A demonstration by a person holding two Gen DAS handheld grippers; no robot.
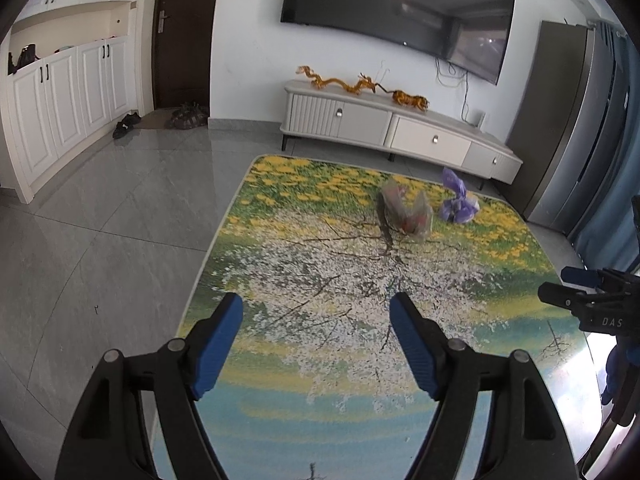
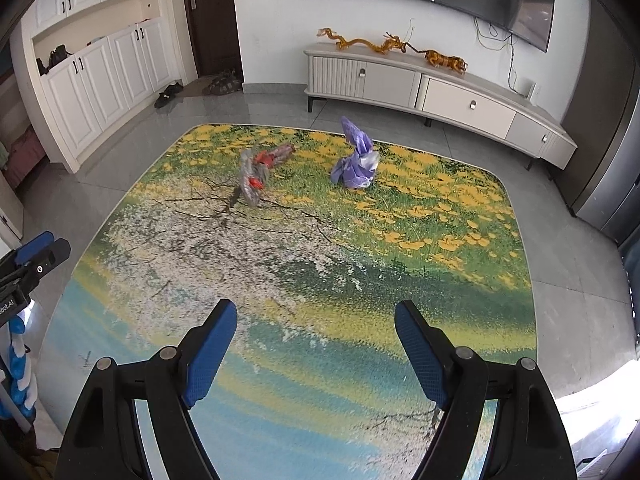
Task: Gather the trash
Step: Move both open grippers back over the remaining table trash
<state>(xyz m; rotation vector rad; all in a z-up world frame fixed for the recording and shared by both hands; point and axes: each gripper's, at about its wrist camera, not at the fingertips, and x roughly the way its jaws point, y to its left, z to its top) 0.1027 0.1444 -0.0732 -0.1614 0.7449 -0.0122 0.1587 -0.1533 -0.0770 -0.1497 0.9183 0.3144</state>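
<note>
Two tied trash bags lie on the far half of a flower-print rug [image 1: 320, 280]. One is a clear bag with red contents [image 1: 406, 212], also in the right wrist view [image 2: 256, 172]. The other is a purple bag [image 1: 458, 200], to its right [image 2: 356, 160]. My left gripper [image 1: 316, 308] is open and empty, held above the rug well short of the bags. My right gripper [image 2: 316, 316] is open and empty too, also well short of them. The right gripper shows at the right edge of the left wrist view [image 1: 560, 284].
A low white TV cabinet [image 1: 400, 128] with orange dragon figures stands behind the rug under a wall TV [image 1: 396, 12]. White cupboards [image 1: 64, 96], a dark door and shoes [image 1: 126, 124] are at the left. A grey fridge [image 1: 568, 128] stands at the right. Grey tiles surround the rug.
</note>
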